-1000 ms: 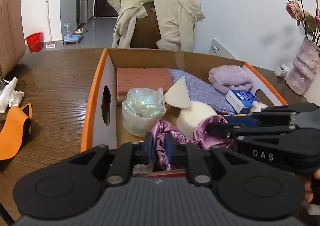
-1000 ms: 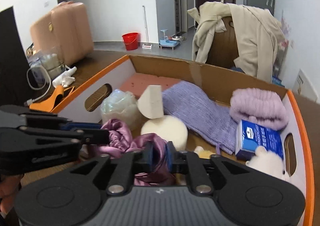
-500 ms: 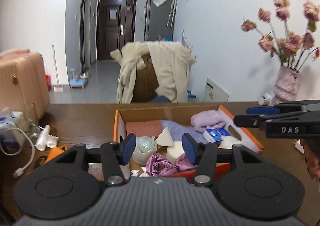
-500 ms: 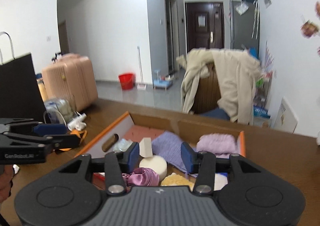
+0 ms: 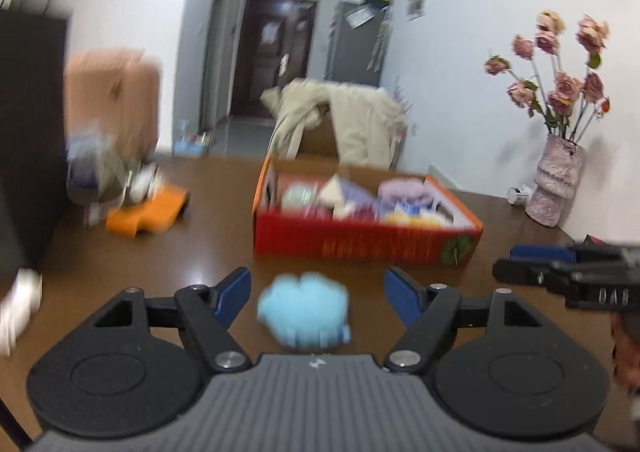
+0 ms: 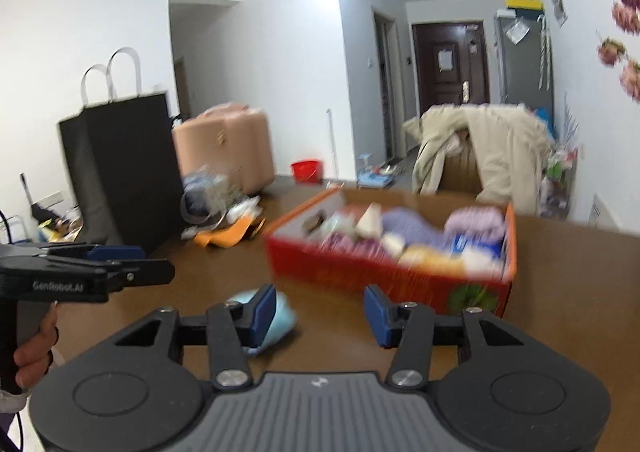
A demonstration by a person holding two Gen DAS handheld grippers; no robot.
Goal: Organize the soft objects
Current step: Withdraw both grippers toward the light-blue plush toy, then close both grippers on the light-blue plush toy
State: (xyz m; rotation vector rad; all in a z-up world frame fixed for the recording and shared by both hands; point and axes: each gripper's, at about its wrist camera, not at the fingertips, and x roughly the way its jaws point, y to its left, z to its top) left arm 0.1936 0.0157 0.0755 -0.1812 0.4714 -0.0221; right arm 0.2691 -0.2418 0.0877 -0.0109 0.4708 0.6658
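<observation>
A light blue fluffy soft object lies on the brown table between the fingers of my open left gripper; it also shows in the right wrist view, partly behind my right gripper's left finger. My right gripper is open and empty. An orange-red cardboard box holding several soft items stands farther back; it also shows in the right wrist view. The right gripper appears at the right of the left wrist view; the left gripper appears at the left of the right wrist view.
An orange item and a clutter of bags lie on the table at the left. A black paper bag stands at the far left. A vase of flowers stands at the right. A chair draped with a beige coat is behind the table.
Both grippers let go of the purple cloth in the box, opened, and pulled back toward me and lower. The blue soft object has come into view in front of them.
</observation>
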